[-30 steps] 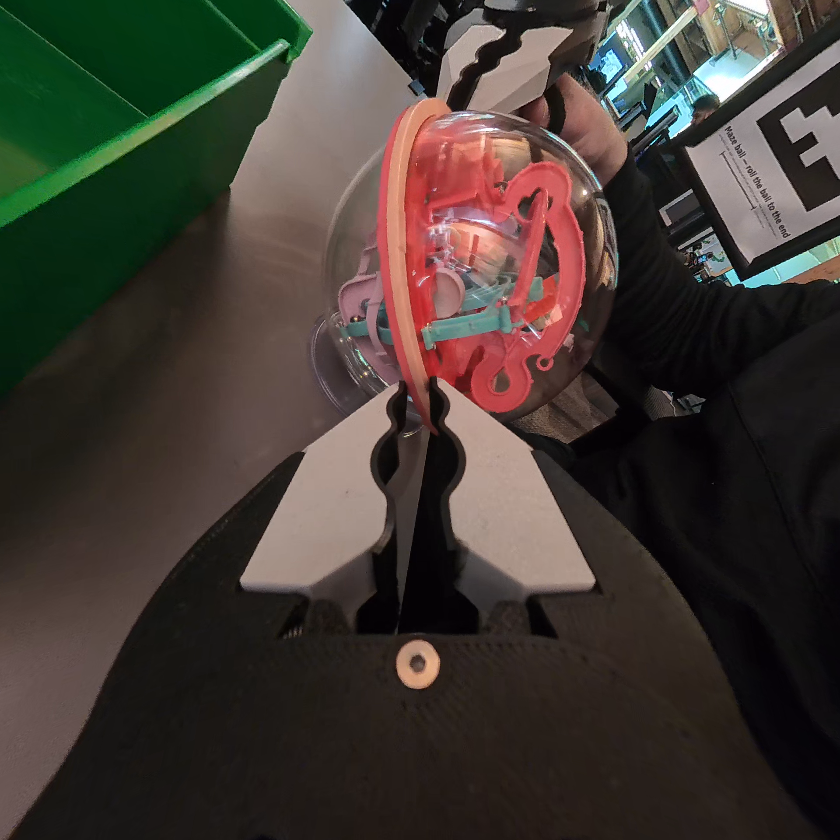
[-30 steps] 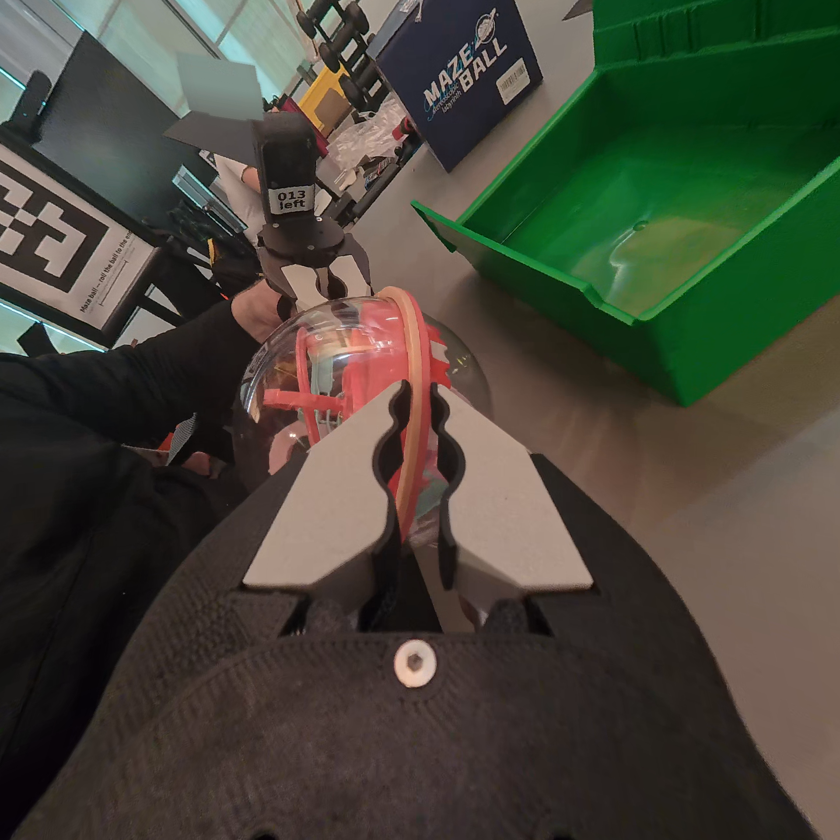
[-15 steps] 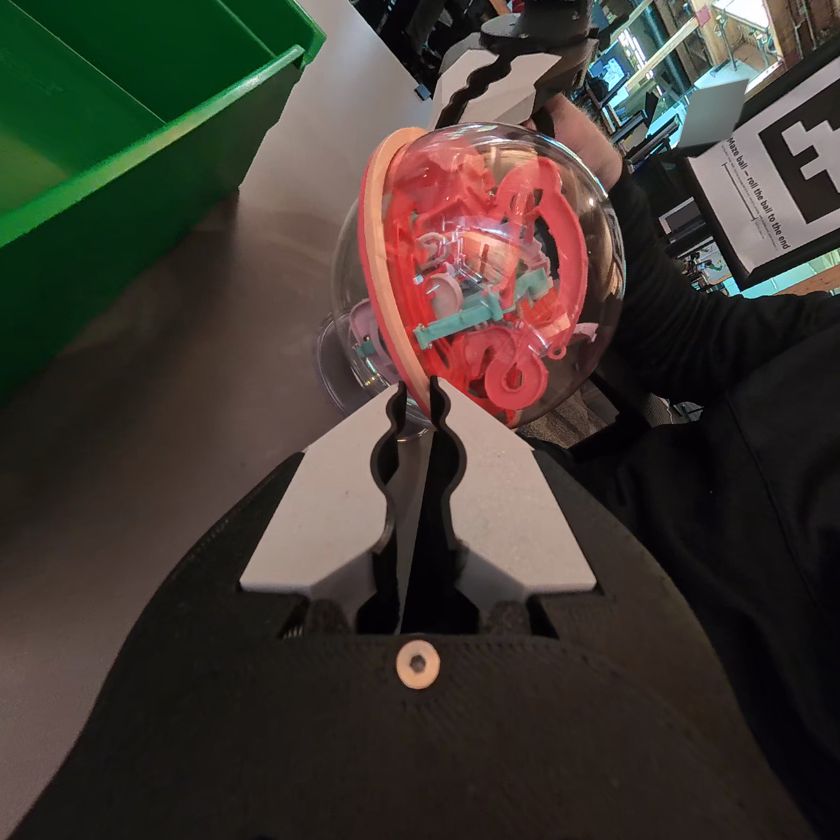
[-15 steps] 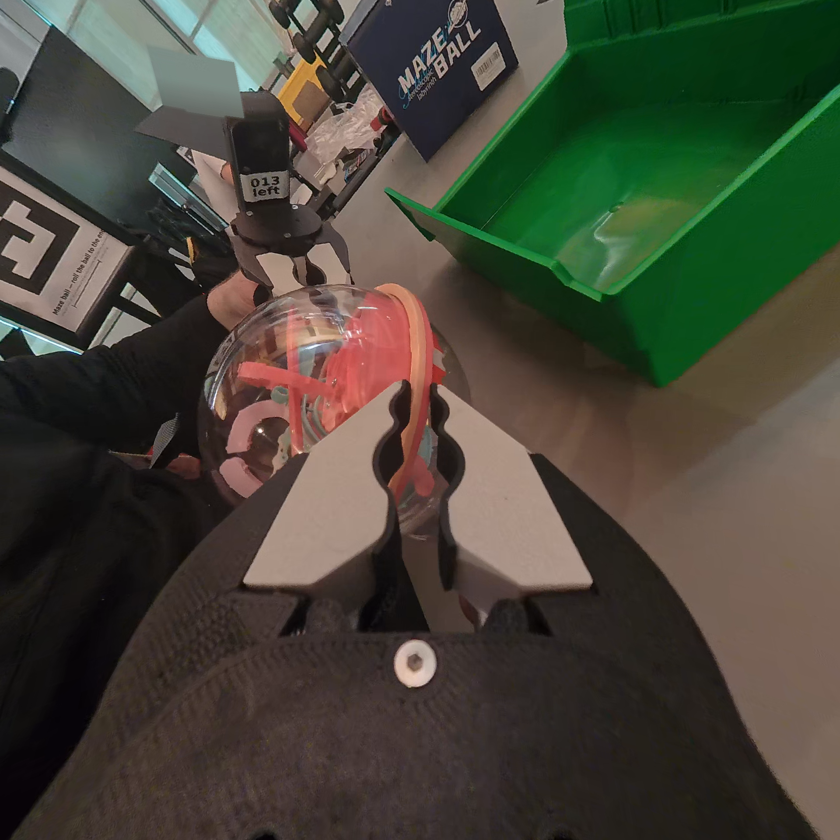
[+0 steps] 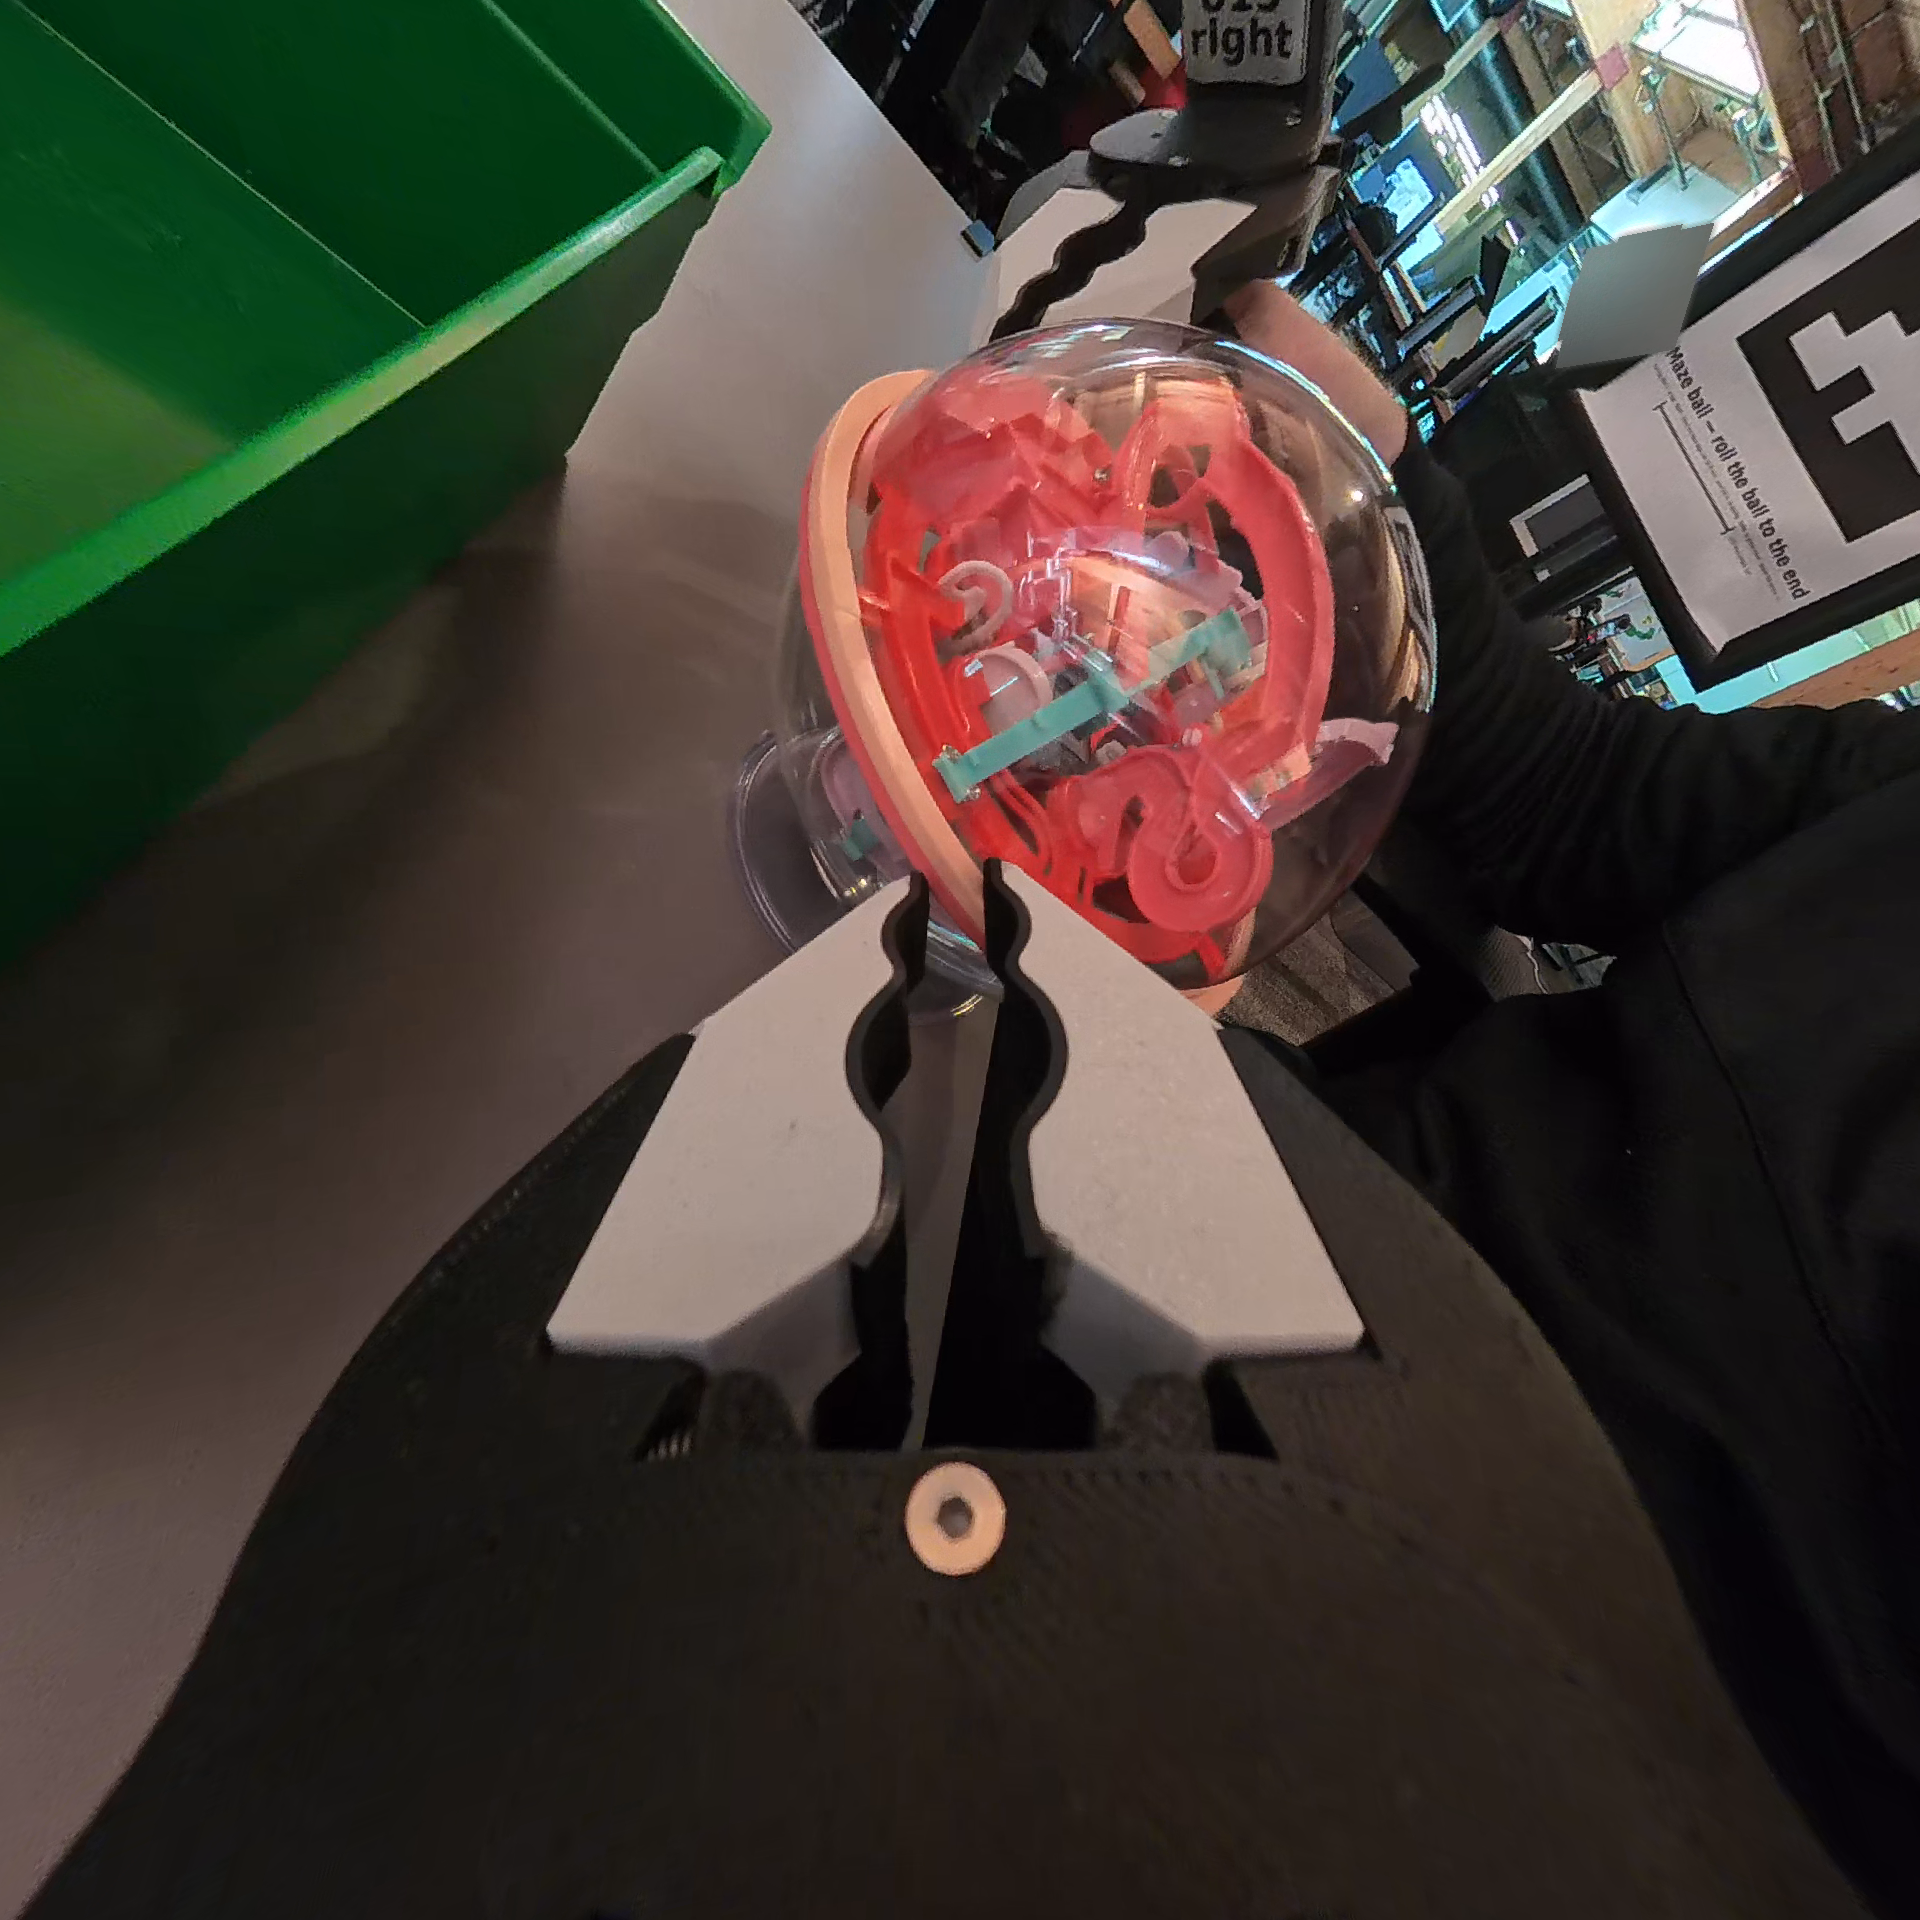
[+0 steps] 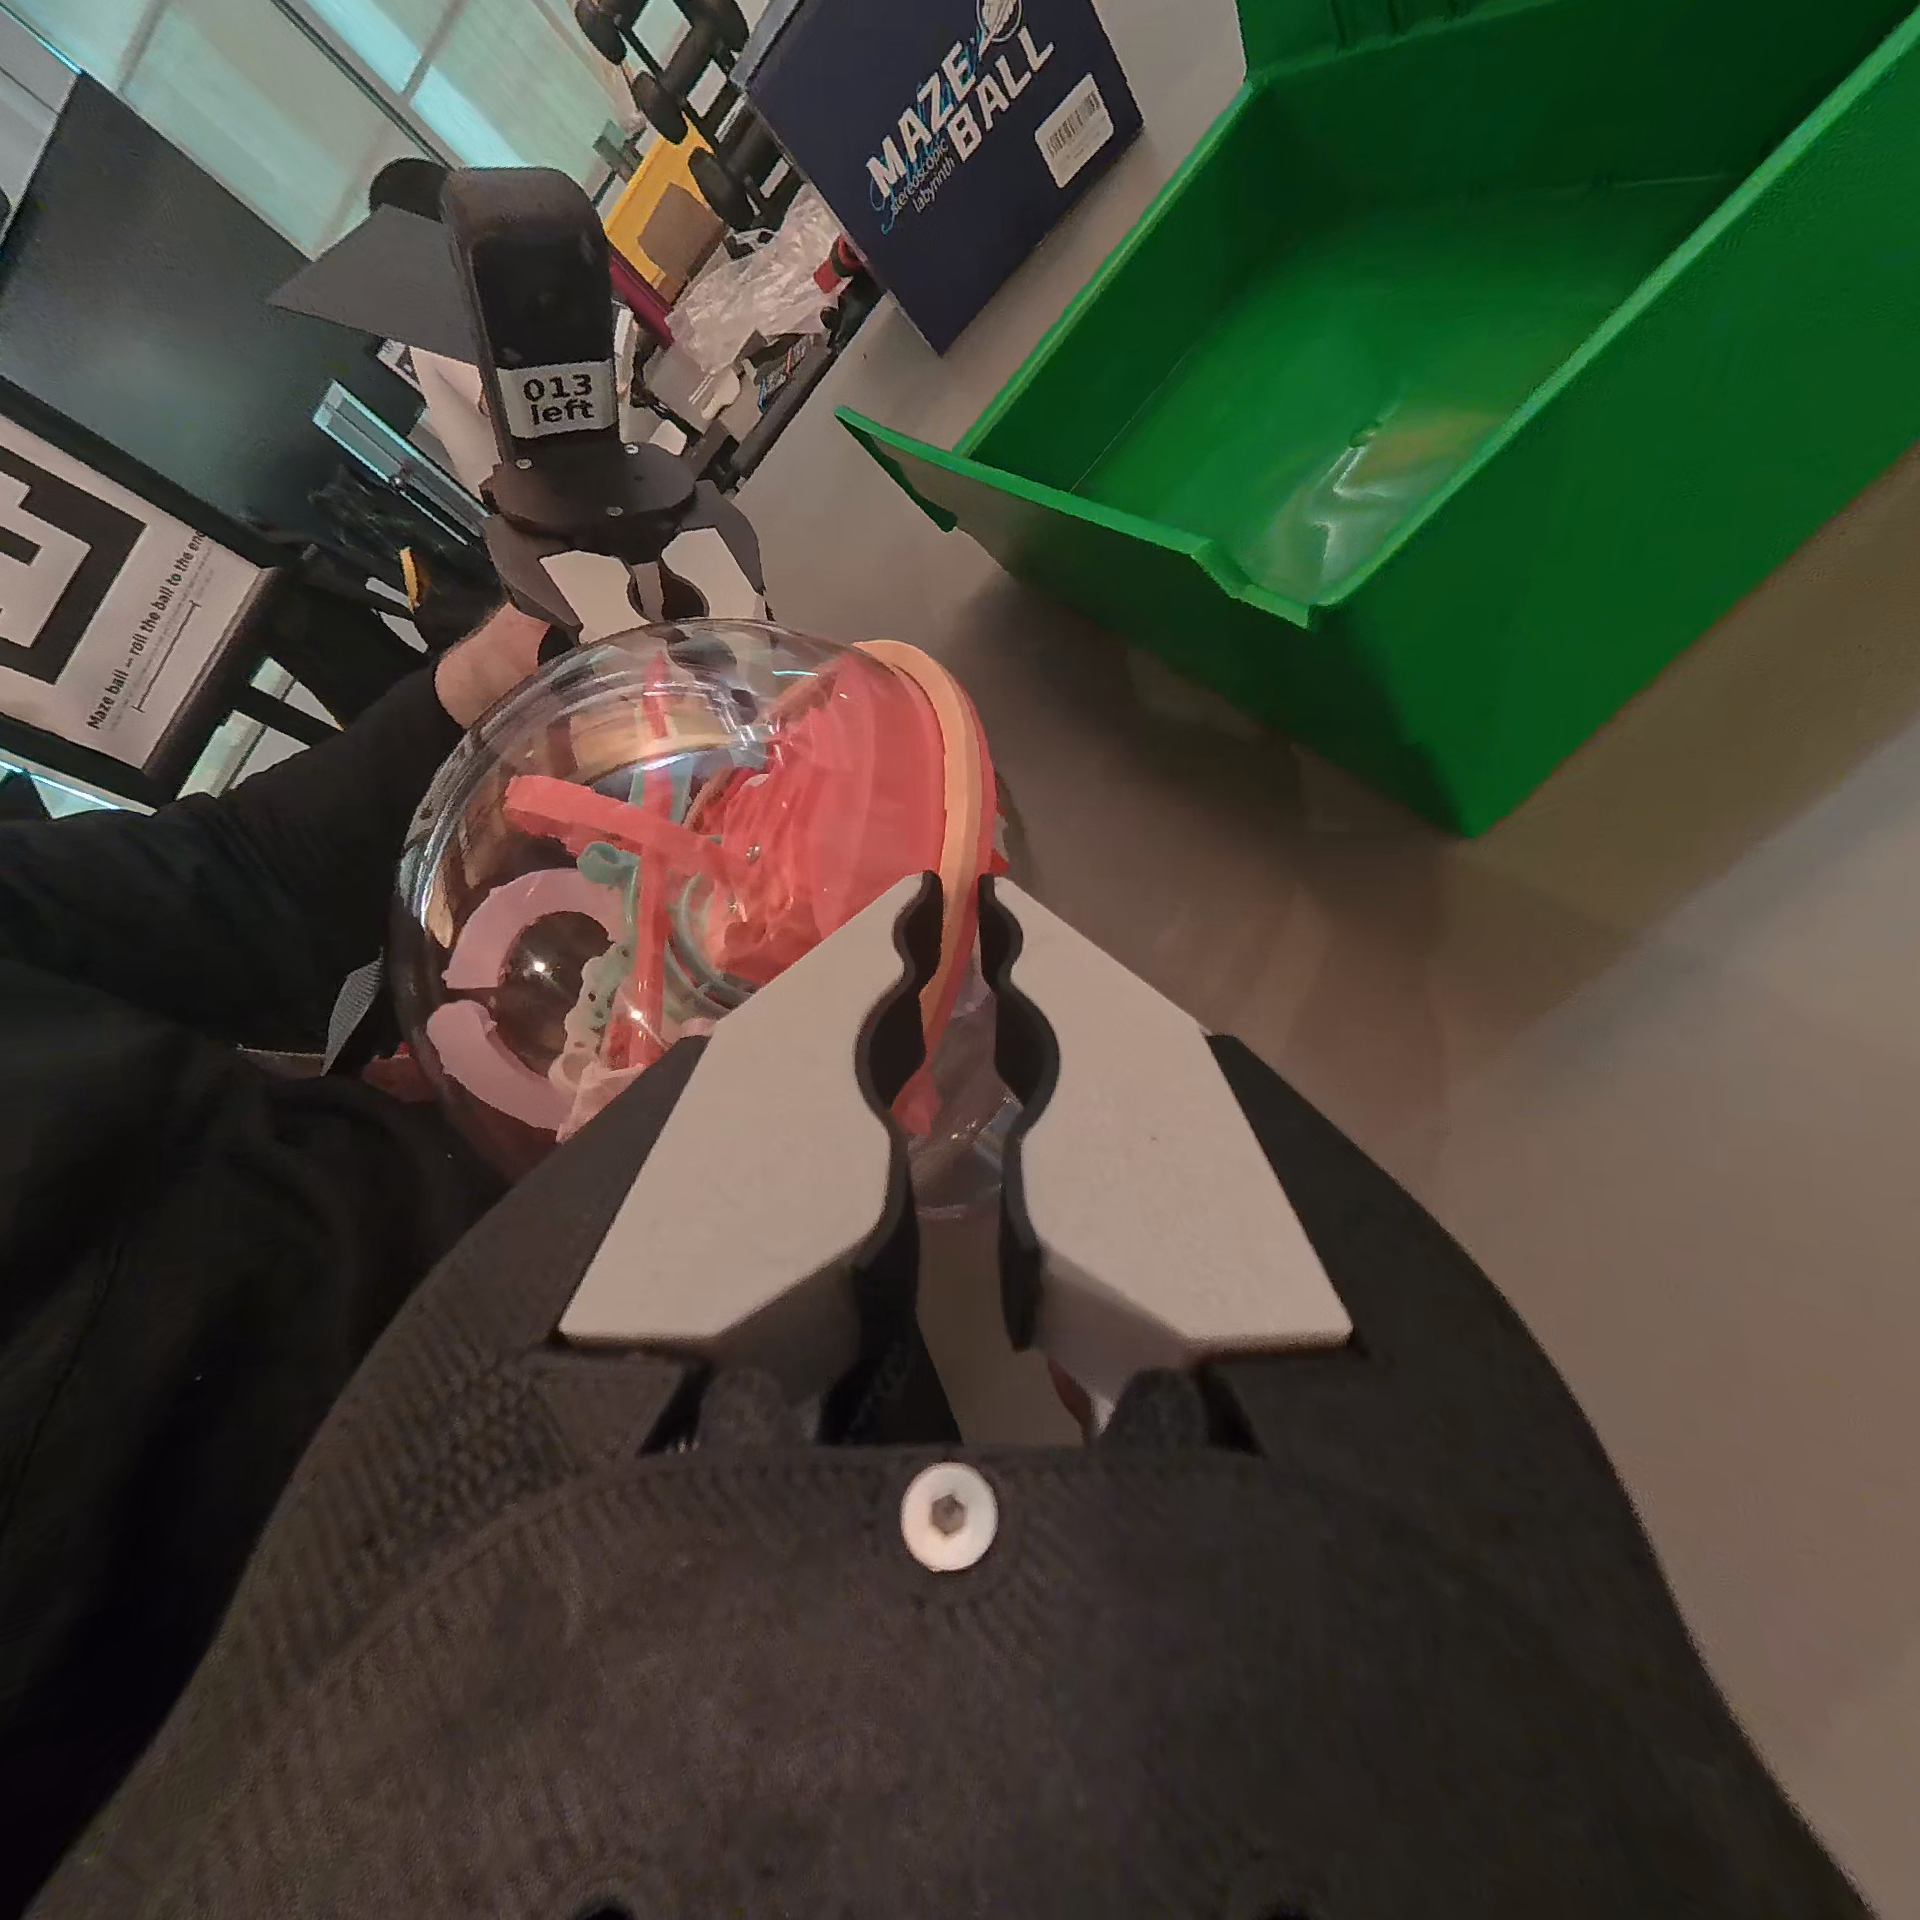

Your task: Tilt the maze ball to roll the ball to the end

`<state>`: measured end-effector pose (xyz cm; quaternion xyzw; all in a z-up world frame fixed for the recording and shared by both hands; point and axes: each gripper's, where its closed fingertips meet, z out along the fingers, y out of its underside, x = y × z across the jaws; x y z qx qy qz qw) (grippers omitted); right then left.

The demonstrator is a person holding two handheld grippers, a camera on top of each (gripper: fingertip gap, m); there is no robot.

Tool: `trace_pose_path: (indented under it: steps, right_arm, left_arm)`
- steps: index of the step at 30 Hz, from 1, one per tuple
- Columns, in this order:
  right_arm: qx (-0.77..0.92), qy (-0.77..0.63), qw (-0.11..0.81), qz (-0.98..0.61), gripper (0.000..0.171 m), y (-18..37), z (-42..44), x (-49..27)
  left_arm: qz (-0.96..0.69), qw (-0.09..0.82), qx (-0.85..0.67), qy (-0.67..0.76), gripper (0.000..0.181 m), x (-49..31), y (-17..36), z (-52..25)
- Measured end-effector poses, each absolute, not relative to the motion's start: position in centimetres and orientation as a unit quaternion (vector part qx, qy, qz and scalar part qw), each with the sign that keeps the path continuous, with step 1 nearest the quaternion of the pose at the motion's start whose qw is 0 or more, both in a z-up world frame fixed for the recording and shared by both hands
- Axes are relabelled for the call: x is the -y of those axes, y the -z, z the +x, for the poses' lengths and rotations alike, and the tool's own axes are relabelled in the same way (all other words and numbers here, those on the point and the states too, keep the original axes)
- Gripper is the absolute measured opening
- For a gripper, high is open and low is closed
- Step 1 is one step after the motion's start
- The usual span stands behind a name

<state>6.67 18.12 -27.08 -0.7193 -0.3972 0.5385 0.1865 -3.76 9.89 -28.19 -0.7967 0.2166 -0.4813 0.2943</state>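
Clear plastic forms the shell of the maze ball [image 5: 1112, 665], a sphere packed with red, teal and lilac tracks and ringed by a peach-coloured band [image 5: 836, 582] round its middle. Both grippers hold it by that band, from opposite sides, above the grey table [image 5: 343, 935]. The left gripper [image 5: 954, 883] has its jaws drawn narrow, the tips of its grey fingers [image 5: 790, 1122] pinching the lower edge of the band between them. In the right wrist view the right gripper [image 6: 958, 894] has its jaws just as narrow, with the band running down into the wavy slot between its grey fingers [image 6: 1143, 1122]. Each gripper also shows in the other's view at the far side of the sphere, with a hand [image 6: 488, 660] in a black sleeve behind it. The band stands tilted rather than level. A clear round stand [image 5: 769, 831] sits on the table just below the sphere. A green bin [image 6: 1475, 436] lies on the table nearby, apart from the ball, and a dark blue box [image 6: 956, 145] stands beyond it.
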Motion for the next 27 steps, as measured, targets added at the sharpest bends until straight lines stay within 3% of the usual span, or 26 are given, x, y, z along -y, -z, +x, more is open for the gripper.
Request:
trace_pose_path:
  steps: [11,20,22,25,27]
  right_arm:
    - [0.394,-0.540,0.191,-0.719,0.012,27.3,6.8,-18.3]
    - [0.400,-0.540,0.201,-0.713,0.024,26.8,7.1,-18.3]
    - [0.409,-0.545,0.207,-0.702,0.034,26.3,7.3,-18.2]
    - [0.455,-0.551,0.226,-0.662,0.072,25.0,7.6,-17.1]
    - [0.495,-0.553,0.234,-0.628,0.086,24.1,7.5,-15.7]
  left_arm:
    - [-0.796,0.302,-0.214,0.479,0.011,-9.9,28.1,-3.8]
    - [-0.800,0.321,-0.185,0.473,0.027,-9.8,27.2,-4.8]
    - [-0.801,0.330,-0.163,0.473,0.035,-9.5,26.7,-5.3]
    - [-0.803,0.335,-0.142,0.472,0.046,-8.1,26.1,-5.3]
    - [-0.810,0.330,-0.135,0.466,0.052,-6.8,26.5,-4.7]
